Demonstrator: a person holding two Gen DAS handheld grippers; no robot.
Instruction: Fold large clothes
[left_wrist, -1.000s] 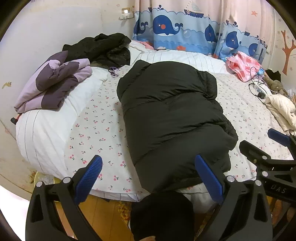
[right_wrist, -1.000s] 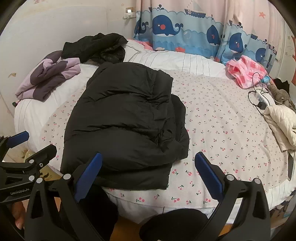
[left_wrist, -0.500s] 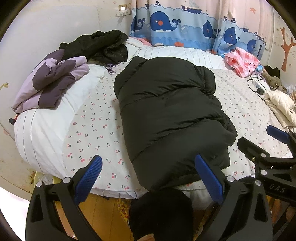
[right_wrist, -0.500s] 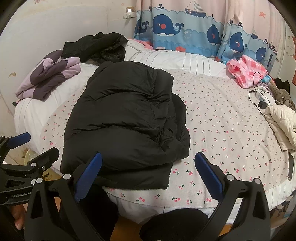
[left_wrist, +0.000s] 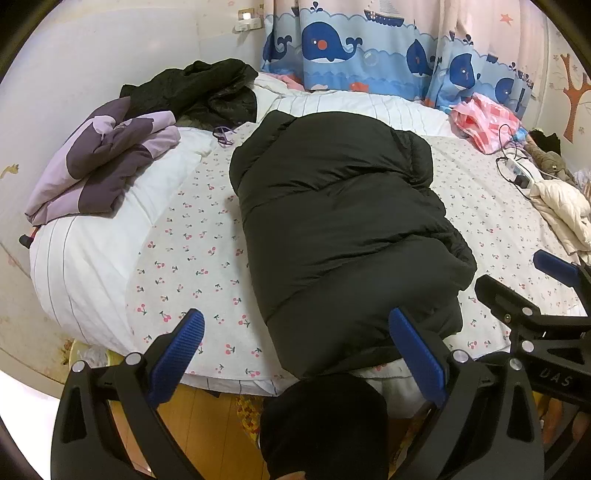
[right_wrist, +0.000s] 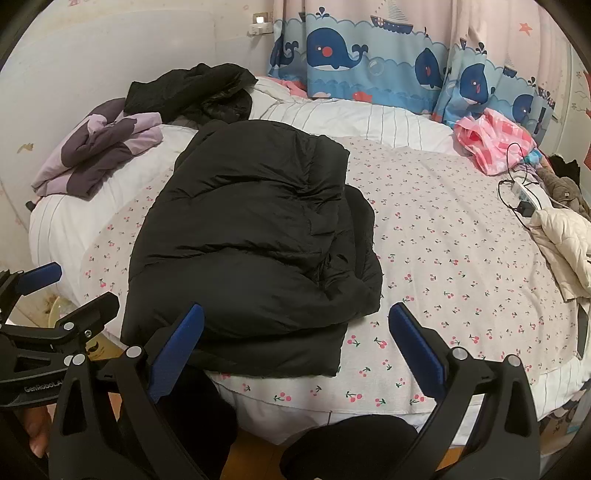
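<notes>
- Black puffy down jacket (left_wrist: 343, 236) lying lengthwise on the round bed's cherry-print sheet (right_wrist: 443, 236), already narrowed into a long strip, near hem hanging just over the near edge
- Left gripper (left_wrist: 295, 354) wide open, nothing in it, hovering off the near edge with its right finger (left_wrist: 413, 354) over the hem
- Right gripper (right_wrist: 295, 354) spread just as wide, empty too, near the jacket's near right corner
- Looks like between folds: lengthwise fold done, crosswise one not started
- Next up, probably: pinch both near hem corners, carry them to the far collar end
- Puffy fill likely to spring back, so press flat after
</notes>
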